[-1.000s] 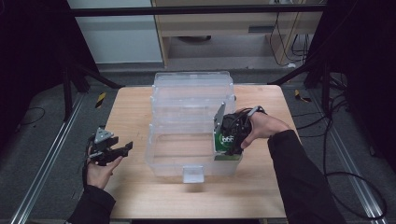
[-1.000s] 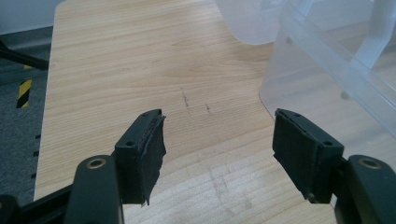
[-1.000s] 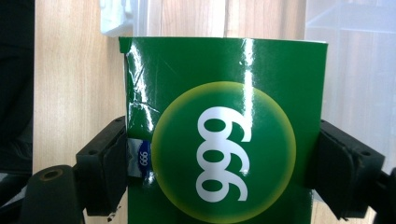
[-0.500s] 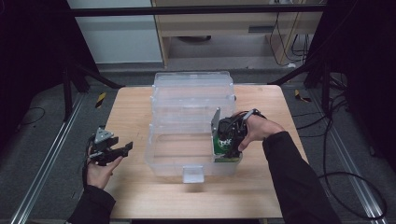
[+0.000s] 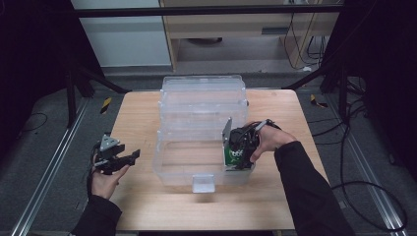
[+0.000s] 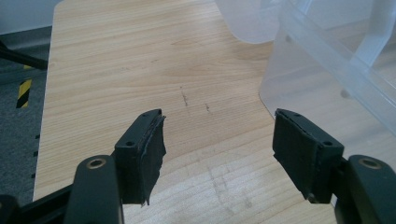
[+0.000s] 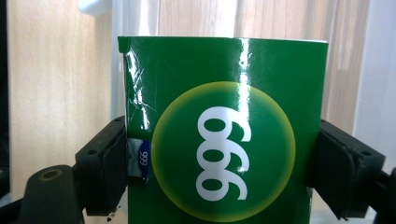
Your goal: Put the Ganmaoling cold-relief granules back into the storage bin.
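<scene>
Nearest the person, the left gripper (image 5: 129, 157) hovers with jaws spread wide and nothing between them, bare wooden table (image 6: 116, 60) ahead and the clear bin (image 5: 196, 147) just beside its right jaw. The right gripper (image 5: 235, 164) grips a green box (image 7: 224, 135) at the bin's near right corner, tight against the wall. Beyond lies the bin's lid (image 5: 202, 91).

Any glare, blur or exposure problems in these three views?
Right gripper view: glare streaks on the glossy green box, held between the jaws, and the background wood is washed out and soft. Left gripper view: jaws of the left gripper and wood grain are sharp, while the clear plastic bin looks hazy. High view: the table is evenly lit, surroundings fall near black, and the whole frame is slightly soft.
</scene>
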Tool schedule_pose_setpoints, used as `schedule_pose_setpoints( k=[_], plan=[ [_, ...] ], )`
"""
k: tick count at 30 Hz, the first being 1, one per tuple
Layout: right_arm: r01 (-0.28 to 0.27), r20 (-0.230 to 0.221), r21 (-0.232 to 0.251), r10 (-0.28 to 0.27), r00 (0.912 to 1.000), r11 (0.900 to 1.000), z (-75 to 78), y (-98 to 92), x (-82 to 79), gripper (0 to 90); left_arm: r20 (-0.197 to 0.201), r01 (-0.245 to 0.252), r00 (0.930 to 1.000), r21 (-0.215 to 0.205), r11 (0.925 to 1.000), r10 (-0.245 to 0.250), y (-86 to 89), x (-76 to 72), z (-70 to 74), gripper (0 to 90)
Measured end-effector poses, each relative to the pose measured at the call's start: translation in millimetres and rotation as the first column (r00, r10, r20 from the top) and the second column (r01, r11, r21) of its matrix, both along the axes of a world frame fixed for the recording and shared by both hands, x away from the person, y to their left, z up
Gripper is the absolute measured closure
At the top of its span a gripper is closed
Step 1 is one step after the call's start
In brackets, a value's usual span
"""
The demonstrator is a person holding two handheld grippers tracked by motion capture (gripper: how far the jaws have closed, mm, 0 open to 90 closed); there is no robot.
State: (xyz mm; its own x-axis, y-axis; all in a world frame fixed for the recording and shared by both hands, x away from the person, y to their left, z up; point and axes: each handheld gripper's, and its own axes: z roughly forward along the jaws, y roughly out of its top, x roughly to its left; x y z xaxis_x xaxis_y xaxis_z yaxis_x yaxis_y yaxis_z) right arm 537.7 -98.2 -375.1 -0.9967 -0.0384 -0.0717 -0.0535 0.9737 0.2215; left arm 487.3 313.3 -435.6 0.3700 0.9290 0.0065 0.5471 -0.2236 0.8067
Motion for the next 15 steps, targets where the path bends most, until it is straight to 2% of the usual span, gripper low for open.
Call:
schedule_pose_setpoints(
  k=[10, 15],
  plan=[
    [-0.005, 0.006, 0.003, 0.005, 1.0, 1.0, -6.3, 0.7, -1.4, 16.8, 0.0, 0.003, 1.0, -0.001, 1.0, -0.003, -0.7, -0.3, 0.1, 33.2],
    [0.005, 0.01, 0.033, -0.005, 0.9999, 0.999, -8.9, -1.7, -2.9, 16.6, -0.005, 0.003, 1.0, 0.002, 1.0, -0.003, -1.4, 0.2, -0.8, 33.1]
  ],
)
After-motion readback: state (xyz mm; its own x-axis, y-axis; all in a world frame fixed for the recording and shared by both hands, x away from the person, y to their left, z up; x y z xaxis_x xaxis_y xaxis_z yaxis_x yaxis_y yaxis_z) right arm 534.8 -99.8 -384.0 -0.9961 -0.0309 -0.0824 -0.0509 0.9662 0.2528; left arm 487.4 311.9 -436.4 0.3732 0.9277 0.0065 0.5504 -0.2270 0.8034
